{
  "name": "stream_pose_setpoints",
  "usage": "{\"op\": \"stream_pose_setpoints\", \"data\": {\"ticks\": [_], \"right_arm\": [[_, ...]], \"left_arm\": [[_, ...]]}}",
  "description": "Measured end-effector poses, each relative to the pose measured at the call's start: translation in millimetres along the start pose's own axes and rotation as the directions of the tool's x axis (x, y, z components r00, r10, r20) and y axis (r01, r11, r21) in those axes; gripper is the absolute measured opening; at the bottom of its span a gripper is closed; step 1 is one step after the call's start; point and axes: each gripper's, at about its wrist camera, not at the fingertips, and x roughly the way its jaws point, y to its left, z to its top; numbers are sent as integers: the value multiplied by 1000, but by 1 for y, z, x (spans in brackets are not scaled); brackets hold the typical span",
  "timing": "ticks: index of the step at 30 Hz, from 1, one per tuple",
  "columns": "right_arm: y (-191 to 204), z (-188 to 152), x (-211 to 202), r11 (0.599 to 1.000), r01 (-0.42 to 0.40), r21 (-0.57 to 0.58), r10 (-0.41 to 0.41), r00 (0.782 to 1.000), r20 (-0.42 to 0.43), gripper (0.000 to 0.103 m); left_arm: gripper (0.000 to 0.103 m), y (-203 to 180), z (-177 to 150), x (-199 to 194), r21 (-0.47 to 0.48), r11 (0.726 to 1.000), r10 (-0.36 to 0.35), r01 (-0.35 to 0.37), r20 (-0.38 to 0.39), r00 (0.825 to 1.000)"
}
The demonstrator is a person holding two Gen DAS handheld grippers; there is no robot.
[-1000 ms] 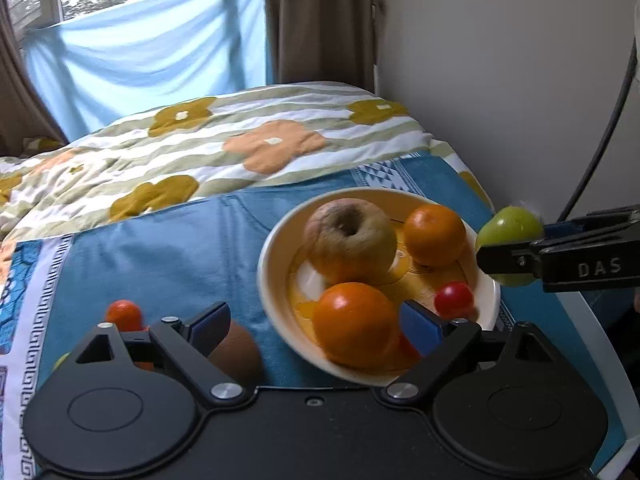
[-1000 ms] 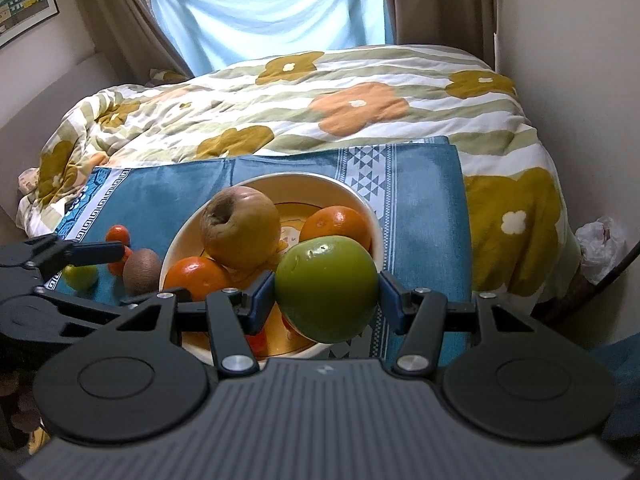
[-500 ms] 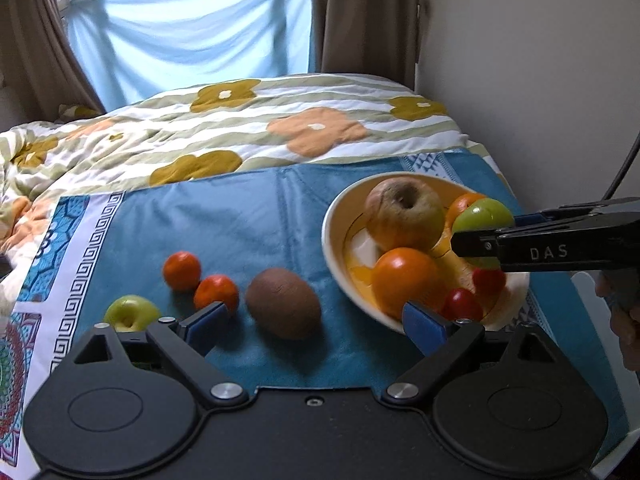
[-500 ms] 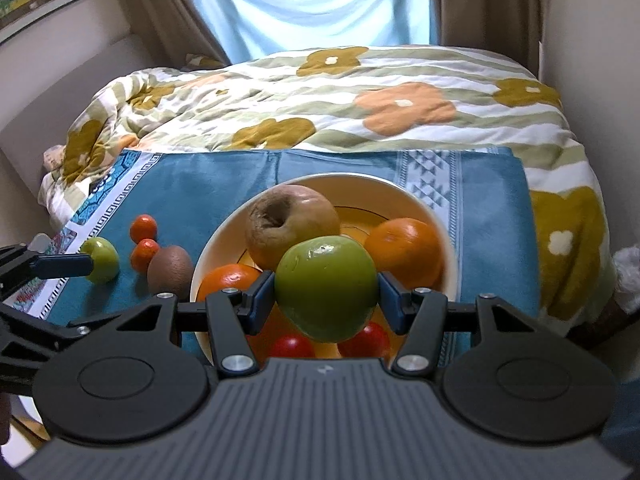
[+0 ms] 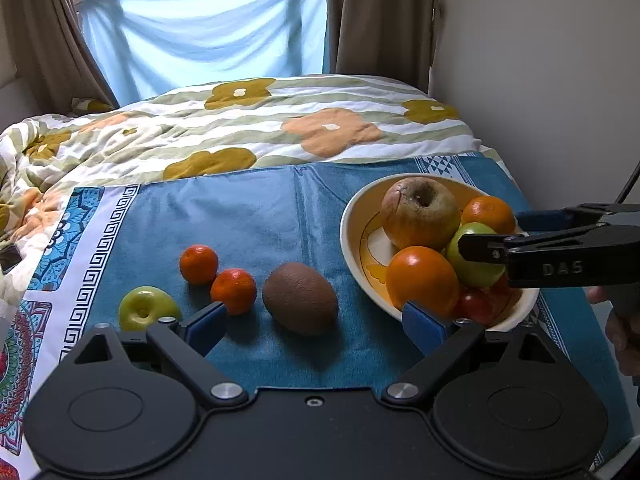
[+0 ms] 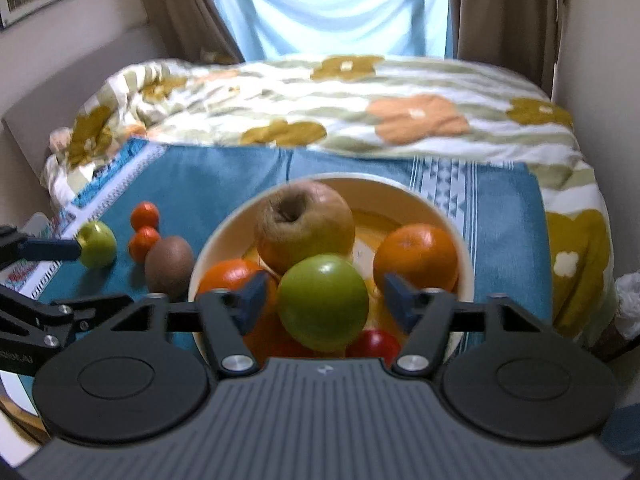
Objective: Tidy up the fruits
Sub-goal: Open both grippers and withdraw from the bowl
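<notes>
- The green apple (image 6: 323, 302) sits in the bowl (image 6: 448, 220), at its near side, resting on the red tomatoes (image 6: 374, 342) and between the 2 oranges (image 6: 416, 256); it is round, so no long axis shows, and its stem end is not visible.
- The right gripper (image 6: 324, 294) has its blue pads (image 6: 254, 294) spread to either side of the green apple, with a gap visible on both sides.
- Behind the apple lies a big brownish apple (image 6: 305, 226), stem hollow tilted up and toward the camera.
- On the blue cloth (image 5: 248, 220) left of the bowl lies a kiwi (image 5: 300, 298), its long axis running left-right with the right end slightly nearer.
- Further left are 2 mandarins (image 5: 234, 290), touching or nearly so, and a small green apple (image 5: 146, 308), hollow facing up.
- The left gripper (image 5: 316, 322) is spread wide and empty, just in front of the kiwi.
- A flowered duvet (image 5: 280, 128) lies beyond the cloth.
</notes>
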Motion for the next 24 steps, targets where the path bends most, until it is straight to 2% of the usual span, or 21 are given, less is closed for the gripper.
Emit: {"op": "stream_pose_setpoints", "data": {"ticks": [6, 13, 24], "right_arm": [[-7, -4, -6, 999, -5, 43, 5, 1000, -17, 103], [-5, -4, -20, 999, 10, 40, -9, 1000, -15, 103], [8, 4, -52, 998, 28, 55, -28, 1000, 0, 103]], "left_arm": [[96, 0, -3, -5, -9, 1000, 12, -12, 1, 1000], [96, 3, -7, -20, -24, 999, 29, -28, 22, 999], [97, 15, -9, -63, -60, 994, 97, -92, 79, 992]]}}
